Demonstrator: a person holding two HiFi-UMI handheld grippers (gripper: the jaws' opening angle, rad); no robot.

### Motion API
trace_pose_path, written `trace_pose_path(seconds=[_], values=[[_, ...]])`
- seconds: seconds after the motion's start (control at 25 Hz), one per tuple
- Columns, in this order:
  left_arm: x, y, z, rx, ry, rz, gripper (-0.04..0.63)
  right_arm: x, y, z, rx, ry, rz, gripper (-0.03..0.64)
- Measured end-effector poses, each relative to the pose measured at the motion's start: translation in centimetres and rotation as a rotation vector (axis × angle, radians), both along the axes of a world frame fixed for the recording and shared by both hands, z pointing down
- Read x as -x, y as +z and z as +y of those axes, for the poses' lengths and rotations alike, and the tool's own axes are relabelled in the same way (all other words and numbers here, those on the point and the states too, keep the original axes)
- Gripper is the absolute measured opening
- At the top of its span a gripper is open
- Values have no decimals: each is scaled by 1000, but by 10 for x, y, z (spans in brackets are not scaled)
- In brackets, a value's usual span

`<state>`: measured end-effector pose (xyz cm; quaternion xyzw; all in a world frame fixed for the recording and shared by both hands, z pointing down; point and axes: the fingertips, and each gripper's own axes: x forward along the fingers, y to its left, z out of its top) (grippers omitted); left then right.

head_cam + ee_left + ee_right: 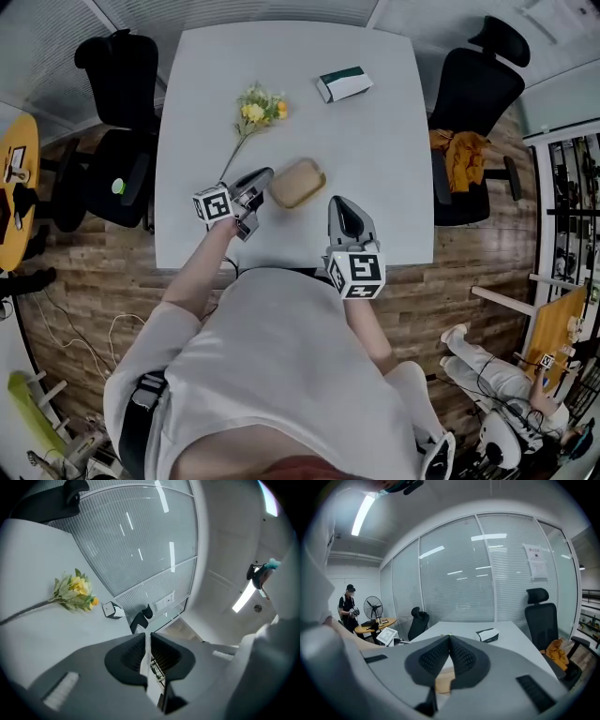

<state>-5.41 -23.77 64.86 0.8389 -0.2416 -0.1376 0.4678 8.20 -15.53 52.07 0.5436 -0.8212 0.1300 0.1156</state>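
Observation:
My left gripper (263, 174) hovers over the white table (384, 187), jaws closed together with nothing between them, tips just left of a tan wooden tray (298, 182). My right gripper (340, 201) is also shut and empty, a little right of and nearer than the tray. A yellow flower (255, 110) on a long stem lies beyond the left gripper. In the left gripper view the gripper (146, 641) is tilted, with the flower (75, 591) at far left. In the right gripper view the gripper (450, 638) points across the table, the tray (444, 682) showing below its pads.
A white-and-green box (343, 84) lies at the table's far side, also seen as the box (487, 634). Black office chairs (122, 66) (476, 89) flank the table; one holds an orange cloth (459, 155). A person (348, 605) stands by a round table (375, 625) and fan.

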Motion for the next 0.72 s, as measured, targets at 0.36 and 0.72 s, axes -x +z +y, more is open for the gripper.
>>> trace_pose_path(seconds=[0.36, 0.72], values=[[0, -89, 10, -240, -47, -126, 43, -4, -17, -3, -42, -3, 8, 8], [11, -165, 18, -534, -196, -441, 43, -3, -45, -15, -100, -15, -28, 8]])
